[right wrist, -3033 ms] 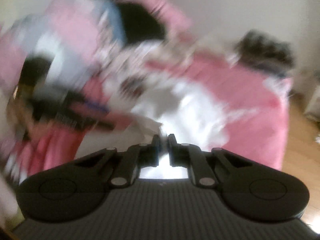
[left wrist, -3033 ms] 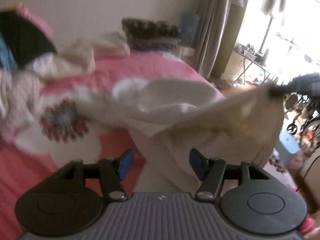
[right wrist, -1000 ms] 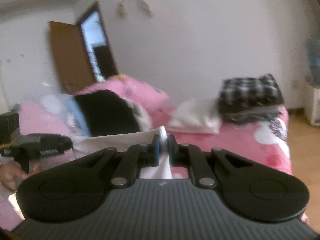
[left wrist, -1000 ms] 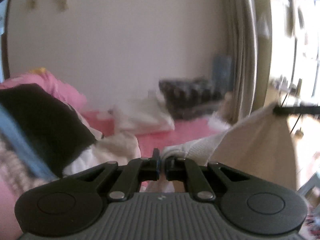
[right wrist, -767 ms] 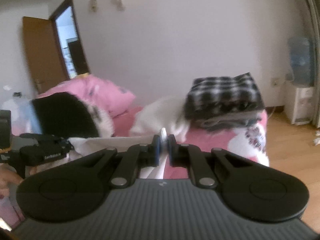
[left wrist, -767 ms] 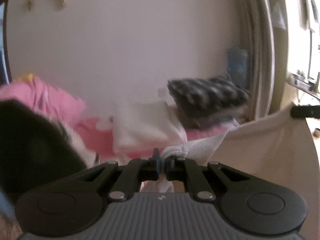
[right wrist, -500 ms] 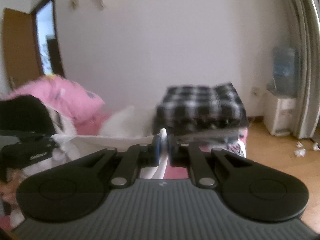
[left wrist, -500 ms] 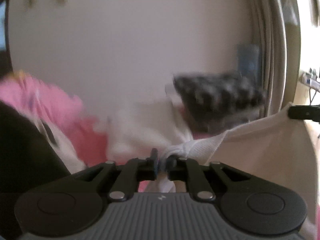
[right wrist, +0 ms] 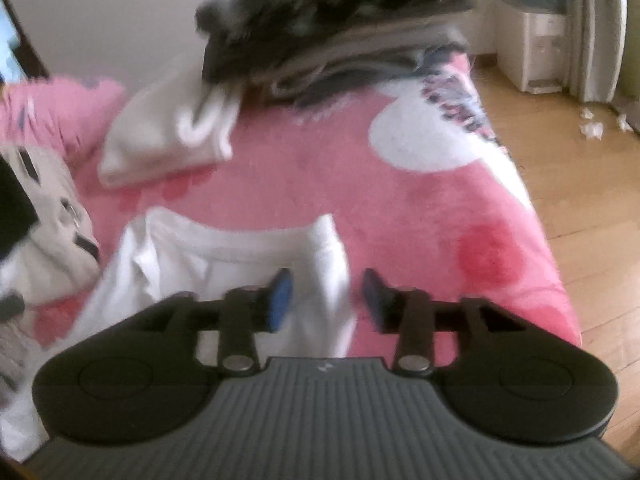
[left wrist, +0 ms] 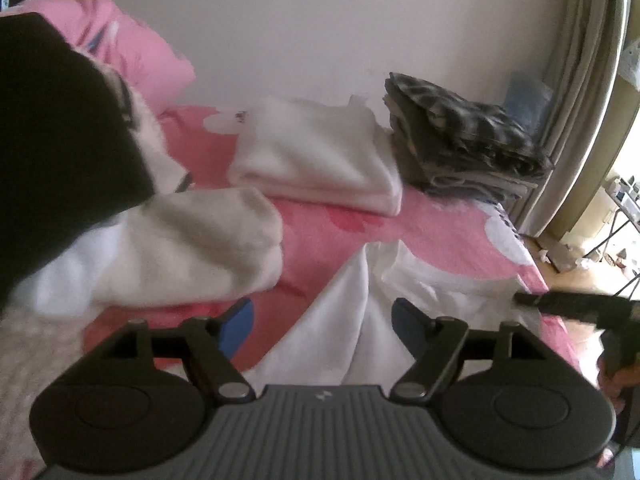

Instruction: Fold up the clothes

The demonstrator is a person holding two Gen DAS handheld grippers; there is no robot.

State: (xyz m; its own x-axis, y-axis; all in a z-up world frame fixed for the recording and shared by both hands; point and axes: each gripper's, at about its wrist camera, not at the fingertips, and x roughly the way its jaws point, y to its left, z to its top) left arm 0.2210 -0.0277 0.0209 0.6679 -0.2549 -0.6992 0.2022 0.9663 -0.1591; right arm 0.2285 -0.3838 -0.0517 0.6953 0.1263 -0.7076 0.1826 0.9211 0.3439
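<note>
A white garment (left wrist: 352, 312) (right wrist: 224, 256) lies spread on the pink bed cover (left wrist: 328, 232) (right wrist: 320, 176). My left gripper (left wrist: 322, 320) hovers just above its near part. Its jaws are opening, and the blue pads stand apart from the cloth below them. My right gripper (right wrist: 326, 292) hangs over the garment's right corner. Its jaws are opening too, with a fold of white cloth between them but loose from the pads. The right gripper's black finger (left wrist: 560, 302) shows at the right edge of the left wrist view.
A folded white garment (left wrist: 320, 160) (right wrist: 160, 140) and a stack of dark plaid folded clothes (left wrist: 460, 144) (right wrist: 332, 24) sit at the bed's far end. A heap of unfolded clothes (left wrist: 132, 240) lies at the left. Wooden floor (right wrist: 580, 160) runs along the bed's right edge.
Both grippers came down from holding the white garment stretched in the air. Both let go, and the garment now lies on the bed.
</note>
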